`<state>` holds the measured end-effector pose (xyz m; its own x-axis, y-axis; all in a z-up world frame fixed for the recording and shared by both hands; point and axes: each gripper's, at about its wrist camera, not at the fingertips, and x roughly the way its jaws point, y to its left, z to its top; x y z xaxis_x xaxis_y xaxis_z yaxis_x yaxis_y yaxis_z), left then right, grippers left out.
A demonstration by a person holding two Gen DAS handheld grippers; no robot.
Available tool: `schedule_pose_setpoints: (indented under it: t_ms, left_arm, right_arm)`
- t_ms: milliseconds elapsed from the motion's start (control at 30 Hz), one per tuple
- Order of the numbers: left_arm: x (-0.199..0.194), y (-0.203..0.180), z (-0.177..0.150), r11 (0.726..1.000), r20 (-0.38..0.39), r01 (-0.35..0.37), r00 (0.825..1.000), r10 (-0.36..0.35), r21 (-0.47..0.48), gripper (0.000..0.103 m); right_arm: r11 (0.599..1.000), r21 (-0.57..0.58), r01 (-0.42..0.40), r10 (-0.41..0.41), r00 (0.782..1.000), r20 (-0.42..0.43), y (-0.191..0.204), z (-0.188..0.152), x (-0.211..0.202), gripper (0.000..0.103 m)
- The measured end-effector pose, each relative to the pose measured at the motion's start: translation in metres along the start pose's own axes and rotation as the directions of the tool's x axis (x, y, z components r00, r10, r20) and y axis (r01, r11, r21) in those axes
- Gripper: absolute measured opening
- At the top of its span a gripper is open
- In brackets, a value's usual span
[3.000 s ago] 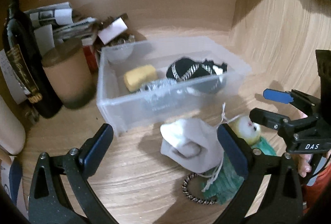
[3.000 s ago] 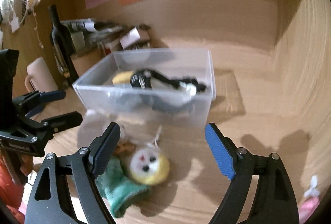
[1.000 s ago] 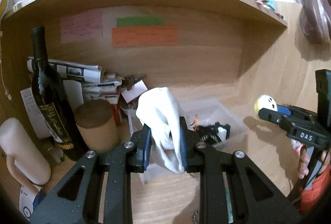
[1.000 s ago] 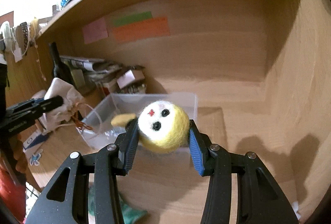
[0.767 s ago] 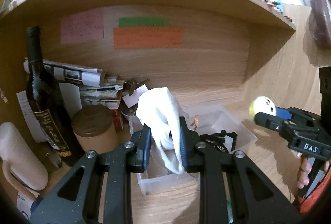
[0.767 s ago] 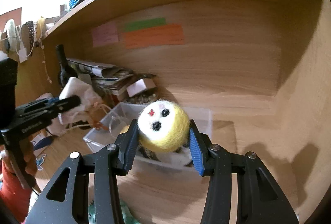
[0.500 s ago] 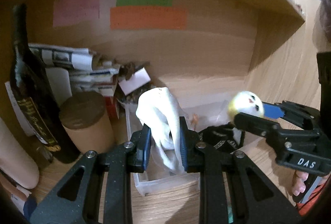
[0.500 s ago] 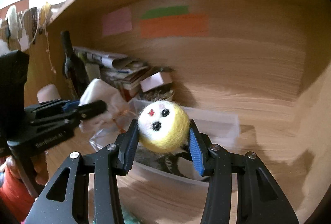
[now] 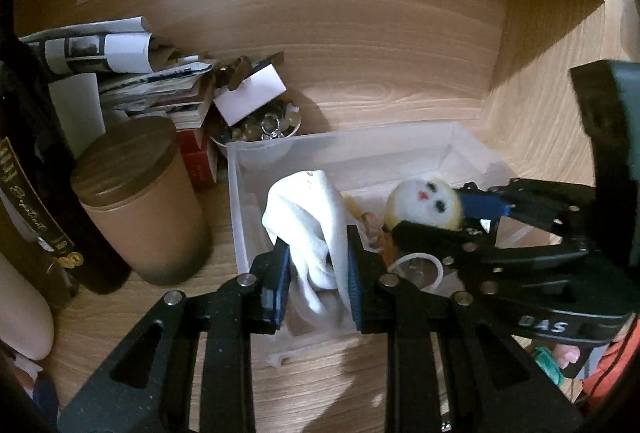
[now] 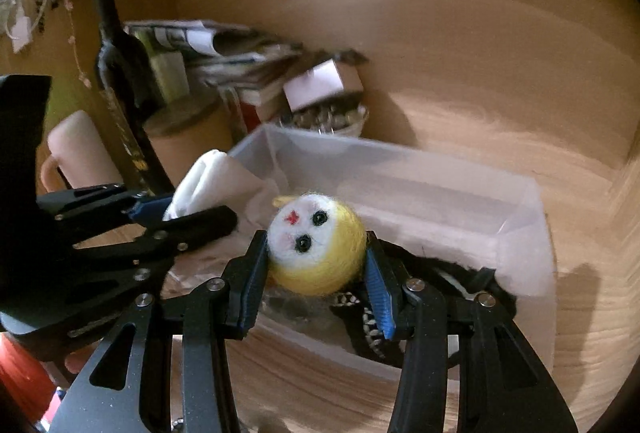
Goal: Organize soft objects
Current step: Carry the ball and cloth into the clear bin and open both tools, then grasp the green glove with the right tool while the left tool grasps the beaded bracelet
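My left gripper (image 9: pixel 316 253) is shut on a white cloth pouch (image 9: pixel 310 221), held over the left part of the clear plastic bin (image 9: pixel 240 217). From the right, my right gripper (image 9: pixel 444 221) reaches in over the bin, shut on a yellow felt ball with a white face (image 9: pixel 422 203). In the right wrist view the yellow felt ball (image 10: pixel 316 251) sits pinched in my right gripper (image 10: pixel 316 253) above the clear plastic bin (image 10: pixel 440 193). The white cloth pouch (image 10: pixel 208 185) and my left gripper (image 10: pixel 176 217) are at the left. A black braided item (image 10: pixel 472 285) lies inside the bin.
A dark wine bottle (image 9: pixel 28 169), a brown lidded canister (image 9: pixel 140 201), stacked papers (image 9: pixel 132 73) and a bowl of small trinkets (image 9: pixel 260 125) crowd the back left. Wooden alcove walls close the back and right. A green cloth (image 9: pixel 548 365) lies near a person's fingers at the lower right.
Both grippers have come down and forward over the bin with their loads. The right gripper with the felt ball has moved left, close beside the pouch.
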<state>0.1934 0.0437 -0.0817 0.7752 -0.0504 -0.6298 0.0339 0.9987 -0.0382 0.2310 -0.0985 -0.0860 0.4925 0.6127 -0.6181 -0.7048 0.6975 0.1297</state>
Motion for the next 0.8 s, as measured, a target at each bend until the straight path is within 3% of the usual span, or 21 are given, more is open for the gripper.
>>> schedule_pose_setpoints:
  t_ms: [200, 433, 700, 800]
  left_arm:
    - [-0.001, -0.002, 0.001, 1.000, -0.010, -0.011, 1.000, 0.011, 0.011, 0.030]
    - [-0.014, -0.001, 0.000, 1.000, -0.007, 0.003, 1.000, -0.003, -0.010, 0.055]
    - [-0.060, -0.009, -0.003, 1.000, 0.100, -0.023, 0.995, 0.022, 0.012, 0.073]
    - [-0.077, -0.012, -0.006, 0.999, 0.139, -0.035, 0.990, 0.032, 0.019, 0.089]
  right_arm:
    - [1.000, -0.002, 0.020, -0.020, 0.999, -0.037, -0.001, -0.004, 0.015, 0.043]
    - [1.000, 0.022, 0.010, -0.009, 0.999, -0.038, -0.005, -0.004, 0.008, 0.049]
    - [0.999, 0.026, 0.032, -0.034, 0.996, 0.077, -0.003, -0.001, -0.031, 0.070]
    - [0.999, 0.026, 0.039, -0.042, 0.991, 0.126, -0.001, -0.002, -0.052, 0.073]
